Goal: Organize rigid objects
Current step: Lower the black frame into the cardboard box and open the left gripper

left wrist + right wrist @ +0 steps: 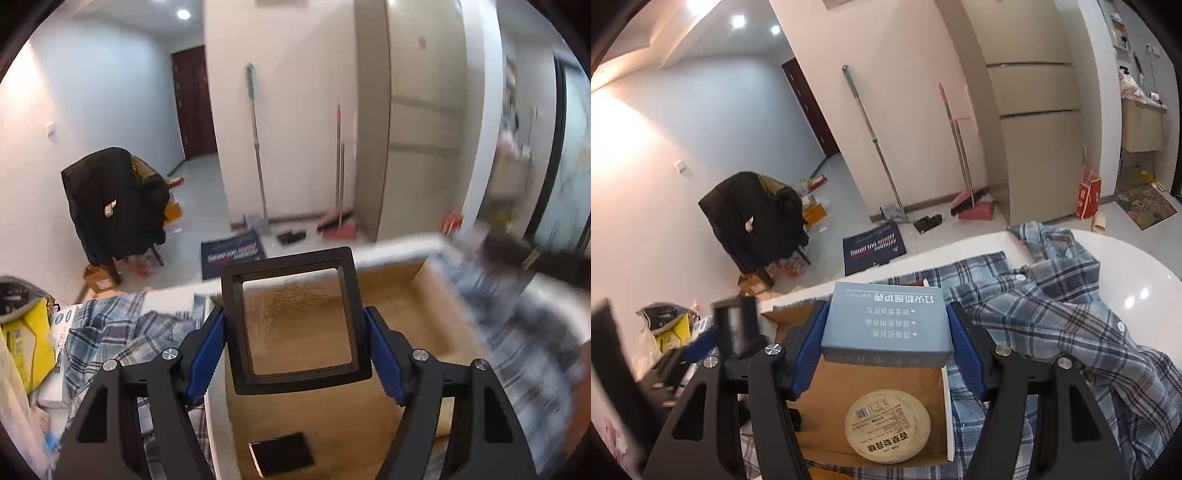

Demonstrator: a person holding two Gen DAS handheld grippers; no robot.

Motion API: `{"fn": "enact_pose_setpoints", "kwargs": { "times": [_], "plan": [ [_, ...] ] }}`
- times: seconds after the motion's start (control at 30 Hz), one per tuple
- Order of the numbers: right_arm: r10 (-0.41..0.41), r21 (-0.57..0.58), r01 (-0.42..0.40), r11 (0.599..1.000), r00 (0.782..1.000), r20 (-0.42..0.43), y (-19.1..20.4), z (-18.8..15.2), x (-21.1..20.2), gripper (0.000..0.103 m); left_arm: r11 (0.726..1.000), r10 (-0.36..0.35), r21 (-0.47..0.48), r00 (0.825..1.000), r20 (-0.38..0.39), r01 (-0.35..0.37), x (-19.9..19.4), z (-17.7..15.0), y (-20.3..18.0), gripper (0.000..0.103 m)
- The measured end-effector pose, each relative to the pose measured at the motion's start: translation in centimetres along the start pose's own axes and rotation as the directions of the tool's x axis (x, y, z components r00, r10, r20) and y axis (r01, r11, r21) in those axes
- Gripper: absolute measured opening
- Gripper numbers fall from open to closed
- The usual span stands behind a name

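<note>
White table [1126, 266], plaid shirt [1052, 314] crowding open cardboard box [436, 306]. Left gripper [295, 343] clamping black square frame [291, 321] over it; right gripper [884, 347] gripping blue-grey carton [886, 321] above round tin [887, 426], visible only from right.

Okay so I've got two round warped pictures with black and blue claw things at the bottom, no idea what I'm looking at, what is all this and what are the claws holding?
Those claws are two handheld grippers, one in each of a person's hands; there is no robot arm. Each picture comes from a fisheye camera on one gripper, looking forward along its fingers, which is why the room bends.

In the left wrist view, the left gripper is closed on a black square frame with a clear centre, above an open cardboard box. A small black item lies in that box.

In the right wrist view, the right gripper is closed on a blue-grey printed box. Below it a round cream tin lies in the cardboard box. A plaid shirt is spread on the white surface around it.
</note>
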State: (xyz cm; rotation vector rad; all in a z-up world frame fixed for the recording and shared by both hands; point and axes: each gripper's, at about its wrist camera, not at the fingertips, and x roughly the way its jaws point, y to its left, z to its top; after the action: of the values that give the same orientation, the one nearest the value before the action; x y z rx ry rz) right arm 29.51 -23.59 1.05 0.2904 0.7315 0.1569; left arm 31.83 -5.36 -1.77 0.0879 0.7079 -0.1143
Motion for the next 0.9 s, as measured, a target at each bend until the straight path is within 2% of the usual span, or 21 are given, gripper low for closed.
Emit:
{"fn": "enact_pose_setpoints", "kwargs": {
  "times": [0.07, 0.17, 0.23, 0.3, 0.47, 0.53, 0.6, 0.73, 0.8, 0.83, 0.9],
  "plan": [
    [-0.005, -0.003, 0.005, 1.000, 1.000, 0.010, 0.0, 0.2, 0.0, 0.063, 1.000, 0.002, -0.014, 0.999, -0.051, -0.003, 1.7, -0.8, 0.5, 0.074],
    [-0.034, -0.029, 0.035, 0.999, 0.999, 0.020, 0.3, 0.1, 0.1, 0.063, 0.999, -0.033, -0.038, 0.994, -0.102, 0.029, 3.2, -1.2, 1.1, 0.074],
    [-0.049, -0.051, 0.050, 0.997, 0.999, 0.014, 0.6, 0.0, 0.6, 0.063, 0.999, -0.017, -0.038, 0.989, -0.145, 0.012, 3.9, -1.4, 1.2, 0.074],
    [-0.050, -0.068, 0.050, 0.996, 0.999, -0.006, 1.0, -0.3, 1.0, 0.063, 0.996, -0.051, -0.077, 0.981, -0.188, 0.037, 4.6, -1.6, 1.8, 0.074],
    [-0.051, -0.100, 0.049, 0.994, 0.999, -0.019, 1.7, -0.7, 1.4, 0.063, 0.998, -0.028, -0.057, 0.979, -0.203, 0.017, 4.5, -2.5, 1.5, 0.075],
    [-0.050, -0.095, 0.048, 0.994, 0.998, -0.023, 1.6, -0.8, 1.5, 0.063, 0.998, -0.045, -0.062, 0.973, -0.225, 0.032, 4.9, -2.6, 1.5, 0.075],
    [-0.056, -0.091, 0.053, 0.994, 0.998, -0.028, 1.5, -0.9, 1.7, 0.063, 0.999, -0.028, -0.048, 0.968, -0.247, 0.017, 5.4, -2.6, 1.3, 0.075],
    [-0.072, -0.121, 0.068, 0.990, 0.997, -0.034, 1.9, -1.3, 2.2, 0.063, 0.998, -0.044, -0.047, 0.972, -0.230, 0.034, 5.0, -2.5, 1.3, 0.075],
    [-0.070, -0.125, 0.065, 0.990, 0.997, -0.032, 2.0, -1.4, 2.2, 0.063, 0.999, -0.036, -0.031, 0.979, -0.200, 0.030, 4.3, -2.3, 1.2, 0.083],
    [-0.066, -0.126, 0.062, 0.990, 0.997, -0.028, 2.1, -1.3, 2.2, 0.063, 0.999, -0.012, -0.034, 0.983, -0.184, 0.006, 3.8, -2.1, 1.2, 0.092],
    [-0.059, -0.125, 0.058, 0.990, 0.998, -0.003, 2.0, -1.3, 1.8, 0.063, 0.998, 0.007, -0.063, 0.993, -0.120, -0.015, 2.7, -1.6, 1.9, 0.093]
  ]
}}
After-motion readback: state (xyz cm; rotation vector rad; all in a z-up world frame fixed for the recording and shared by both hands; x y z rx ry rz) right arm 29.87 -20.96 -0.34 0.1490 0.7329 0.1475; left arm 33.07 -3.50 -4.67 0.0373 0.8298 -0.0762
